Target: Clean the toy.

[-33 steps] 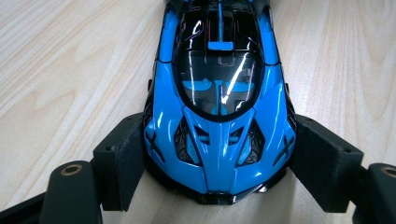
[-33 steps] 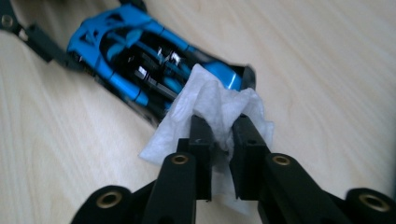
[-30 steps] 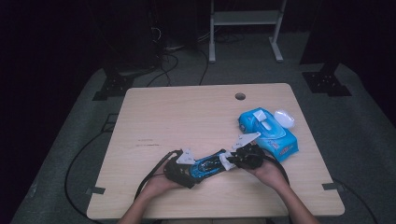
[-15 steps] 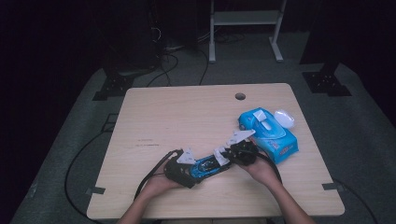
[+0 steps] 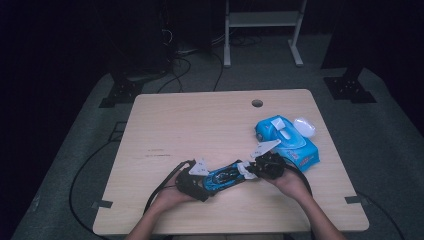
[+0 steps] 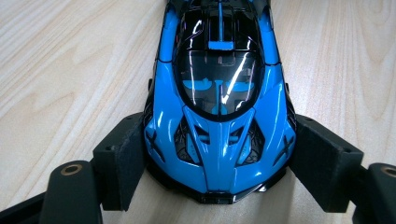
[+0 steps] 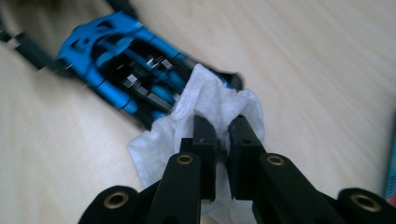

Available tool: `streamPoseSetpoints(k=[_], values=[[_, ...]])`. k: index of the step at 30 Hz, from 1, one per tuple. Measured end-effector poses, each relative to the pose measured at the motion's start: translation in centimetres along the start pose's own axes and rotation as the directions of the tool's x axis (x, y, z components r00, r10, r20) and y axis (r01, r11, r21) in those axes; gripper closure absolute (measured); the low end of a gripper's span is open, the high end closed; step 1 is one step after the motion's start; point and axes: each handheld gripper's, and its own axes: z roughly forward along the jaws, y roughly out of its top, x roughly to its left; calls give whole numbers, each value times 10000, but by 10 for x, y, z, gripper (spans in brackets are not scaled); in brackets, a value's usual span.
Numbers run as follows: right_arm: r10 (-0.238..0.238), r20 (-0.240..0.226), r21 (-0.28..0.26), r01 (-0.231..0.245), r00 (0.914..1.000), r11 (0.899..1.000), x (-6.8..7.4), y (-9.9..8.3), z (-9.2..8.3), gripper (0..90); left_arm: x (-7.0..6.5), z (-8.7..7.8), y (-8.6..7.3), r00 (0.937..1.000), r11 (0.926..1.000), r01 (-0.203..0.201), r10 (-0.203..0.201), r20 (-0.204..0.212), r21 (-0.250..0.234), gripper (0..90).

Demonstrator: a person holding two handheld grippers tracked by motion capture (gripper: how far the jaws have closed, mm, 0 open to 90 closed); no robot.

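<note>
Lying near the front edge of the bench (image 5: 200, 120), the blue toy car (image 5: 223, 177) stretches between the two grippers, its glossy nose toward the person's left. The left gripper (image 6: 217, 161) clamps that nose: both black pads press on the car's front flanks, one on each side, as the left gripper view shows; the windscreen and roof run away up that view. In the high view the left gripper (image 5: 192, 181) sits in the person's left hand at the car's left end.

At the car's other end a crumpled white wipe (image 7: 210, 109) lies against the tail. The right gripper (image 7: 223, 135) has its jaws pinched on a fold of this wipe; they have just been closing, with the wipe between them. In the high view the right gripper (image 5: 267, 165) is just right of the car, in the right hand.

Beyond it, toward the bench's right side, lies a blue pack of wipes (image 5: 287, 142), with a small white object (image 5: 304, 127) just beside its far corner. A round hole (image 5: 257, 103) sits near the far edge.
</note>
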Motion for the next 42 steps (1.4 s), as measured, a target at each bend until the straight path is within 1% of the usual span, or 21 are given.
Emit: streamPoseSetpoints(k=[3, 4, 7, 8, 10, 13, 14, 16, 18, 19, 22, 24, 25, 27, 28, 29, 32, 33, 36, 39, 42], values=[[-229, -213, 186, 233, 9995, 9996, 7, 1, 1, 824, 0, 0, 0, 10000, 10000, -19, 19, -16, 19, 242], [-363, -138, 176, 366, 9992, 9992, 9, 2, 2, 812, 0, 0, 1, 10000, 10000, -7, 7, -15, 31, 242], [-506, -12, 95, 506, 9987, 9987, 11, 6, 7, 794, -1, 0, 1, 10000, 10000, -26, 26, -40, 30, 242], [-509, 182, 48, 509, 9985, 9987, 11, 8, 10, 794, 0, 0, 1, 10000, 10000, -70, 71, -40, 26, 242], [-249, 249, -85, 251, 9994, 9996, 6, 12, 14, 795, 1, 0, 1, 9999, 9999, -126, 126, 2, 49, 242], [199, 658, -653, -156, 9976, 9977, -3, 20, 22, 798, 0, 0, 1, 10000, 10000, -88, 88, -3, 32, 242], [269, 844, -806, -200, 9961, 9965, -5, 23, 26, 797, 0, 0, 1, 10000, 10000, -85, 85, -3, 26, 242], [376, 727, -815, -316, 9966, 9962, -8, 24, 31, 798, 0, 0, 0, 10000, 10000, -48, 48, 17, -12, 242], [226, 711, -687, -177, 9972, 9975, -7, 22, 32, 805, 1, 0, 0, 10000, 10000, -56, 56, 42, -12, 242], [212, 604, -546, -179, 9979, 9983, -7, 21, 30, 806, 1, 0, 0, 10000, 10000, -54, 54, 45, -14, 242], [-162, 655, -141, 172, 9977, 9998, -2, 12, 21, 815, 1, 0, 0, 10000, 10000, -83, 83, 27, 13, 242], [-91, 345, -83, 94, 9994, 9999, -1, 6, 13, 815, 1, 0, 0, 10000, 10000, -56, 56, 26, 27, 242], [-38, 275, -97, 41, 9996, 9999, 0, 4, 10, 815, 1, 0, 0, 10000, 10000, -54, 54, 29, 9, 242], [-47, 24, -288, 48, 10000, 9996, 3, 4, 4, 815, 0, 0, 1, 10000, 10000, 22, -22, 30, -21, 241], [-117, -232, -483, 106, 9997, 9988, 6, 5, 2, 815, 0, 1, 1, 10000, 10000, 53, -53, 37, -16, 241], [-155, -320, -497, 139, 9994, 9987, 9, 5, 2, 815, 0, 1, 1, 10000, 10000, 78, -78, 39, -15, 241], [-449, -506, -88, 446, 9977, 9990, 15, 3, 11, 815, 1, 0, 1, 10000, 10000, 33, -34, 4, 77, 238], [-468, -497, -212, 457, 9977, 9987, 16, 1, 12, 815, 1, -1, 1, 10000, 9999, 90, -91, 35, 140, 237], [-187, -695, -541, 150, 9974, 9984, 15, -4, 12, 816, 2, -2, 0, 9997, 9996, 233, -235, 70, 168, 231], [-266, -704, -736, 214, 9972, 9971, 14, -6, 12, 818, 4, -5, 0, 9991, 9990, 388, -392, 165, 237, 226], [-349, -557, -843, 301, 9978, 9960, 17, -9, 12, 817, 6, -9, 0, 9986, 9986, 462, -468, 261, 240, 222]])
